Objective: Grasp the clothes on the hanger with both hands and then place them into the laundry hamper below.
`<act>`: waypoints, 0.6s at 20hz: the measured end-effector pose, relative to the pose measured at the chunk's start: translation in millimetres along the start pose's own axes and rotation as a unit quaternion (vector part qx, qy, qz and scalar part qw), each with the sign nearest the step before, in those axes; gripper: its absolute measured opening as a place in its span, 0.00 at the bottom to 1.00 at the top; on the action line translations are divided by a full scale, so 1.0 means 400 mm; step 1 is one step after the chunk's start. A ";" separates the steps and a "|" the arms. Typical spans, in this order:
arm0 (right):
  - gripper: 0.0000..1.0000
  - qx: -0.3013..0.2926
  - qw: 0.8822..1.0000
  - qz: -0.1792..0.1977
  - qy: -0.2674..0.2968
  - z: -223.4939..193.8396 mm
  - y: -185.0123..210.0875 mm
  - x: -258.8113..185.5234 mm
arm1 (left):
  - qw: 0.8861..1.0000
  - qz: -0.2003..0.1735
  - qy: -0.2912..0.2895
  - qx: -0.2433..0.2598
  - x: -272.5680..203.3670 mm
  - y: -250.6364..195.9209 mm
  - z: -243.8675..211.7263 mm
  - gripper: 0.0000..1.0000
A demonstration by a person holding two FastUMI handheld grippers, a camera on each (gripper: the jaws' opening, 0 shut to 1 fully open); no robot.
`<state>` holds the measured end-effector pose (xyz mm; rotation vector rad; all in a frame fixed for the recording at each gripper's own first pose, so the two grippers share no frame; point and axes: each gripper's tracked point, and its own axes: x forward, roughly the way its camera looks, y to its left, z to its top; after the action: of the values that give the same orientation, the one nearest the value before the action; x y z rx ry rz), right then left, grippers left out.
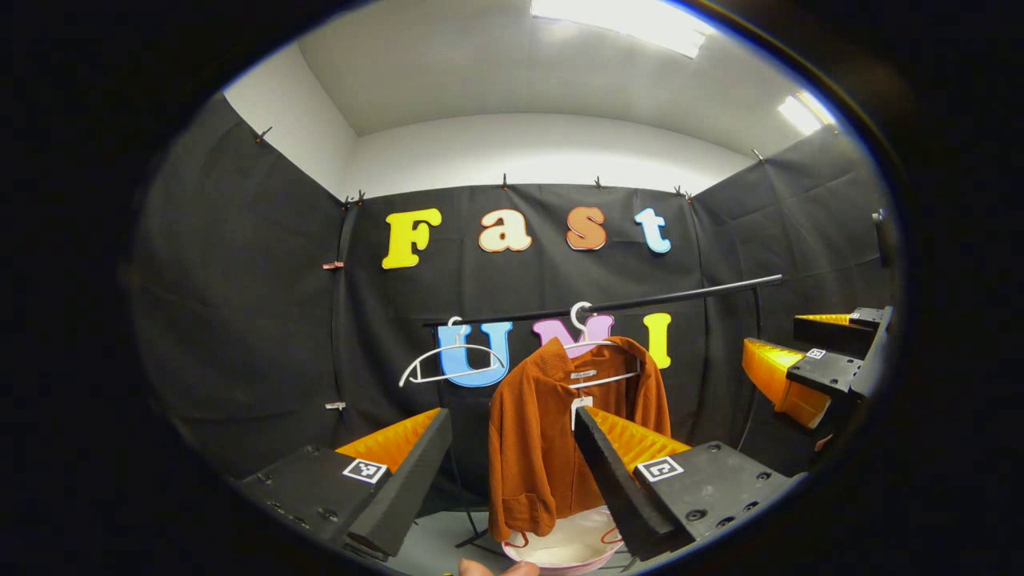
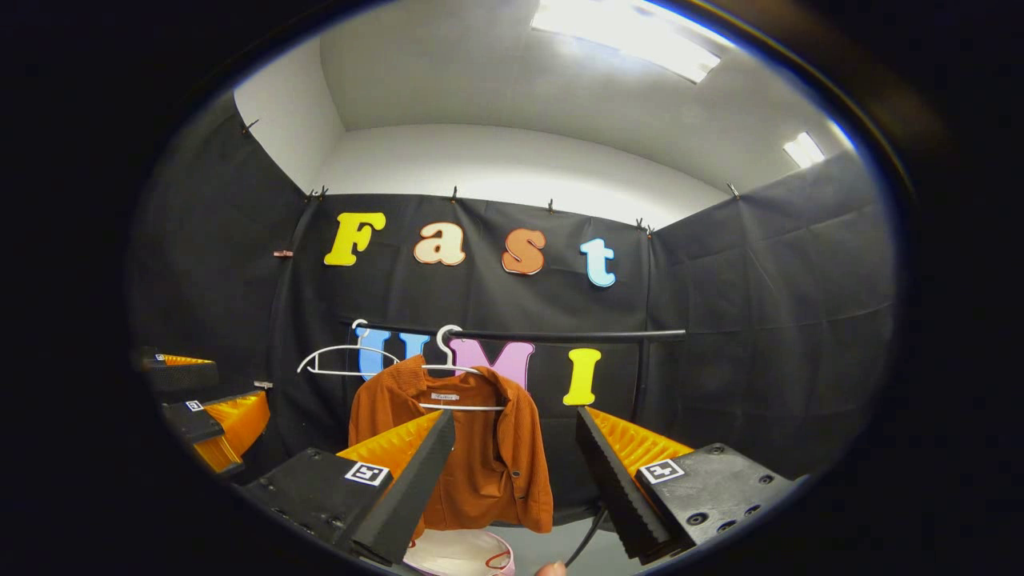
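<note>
We take the black clothes rail (image 1: 608, 305) as our landmark. From it hangs the rust-orange corduroy jacket (image 1: 544, 448) on a white hanger (image 1: 592, 344), its hook over the rail; an empty white hanger (image 1: 452, 360) hangs on the rail just beside it. Directly below the rail and the jacket's hem sits the laundry hamper (image 1: 572, 552), a pale round basket with red handles, its rim partly hidden by our fingers.

In the left gripper view, our left gripper (image 1: 512, 472) is short of the rail, its two fingers spread wide with the jacket seen between them, touching nothing. Our right gripper (image 1: 808, 368) shows off to one side of the rail's far end, fingers also apart.

In the right gripper view, the right gripper (image 2: 516, 472) is spread wide and empty, facing the rail (image 2: 560, 334), with the jacket (image 2: 472, 456) hanging behind one finger and the hamper (image 2: 460, 556) beneath it. The left gripper (image 2: 204, 408) is off beyond the empty hanger (image 2: 344, 360).
</note>
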<state>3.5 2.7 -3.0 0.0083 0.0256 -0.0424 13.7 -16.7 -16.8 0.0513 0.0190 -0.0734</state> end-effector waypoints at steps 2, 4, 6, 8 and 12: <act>0.97 0.001 1.000 -0.006 0.003 -0.010 -0.010 0.008 | 1.000 -0.008 0.002 -0.004 0.027 -0.020 -0.013 0.97; 0.97 0.001 1.000 -0.006 0.010 -0.027 -0.016 0.025 | 1.000 -0.016 0.003 -0.013 0.059 -0.046 -0.026 0.97; 0.97 0.007 1.000 -0.004 0.014 -0.046 -0.025 0.061 | 1.000 -0.016 0.004 -0.018 0.102 -0.054 -0.038 0.97; 0.97 0.009 1.000 -0.004 0.020 -0.076 -0.035 0.105 | 1.000 -0.013 0.004 -0.019 0.160 -0.063 -0.050 0.97; 0.97 0.012 1.000 0.003 0.026 -0.144 -0.037 0.210 | 1.000 -0.005 -0.005 -0.008 0.298 -0.087 -0.081 0.98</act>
<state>85.5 -15.3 -62.7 0.0331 0.0766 -0.0373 129.5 -58.3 -53.5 0.0348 0.0092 -0.0833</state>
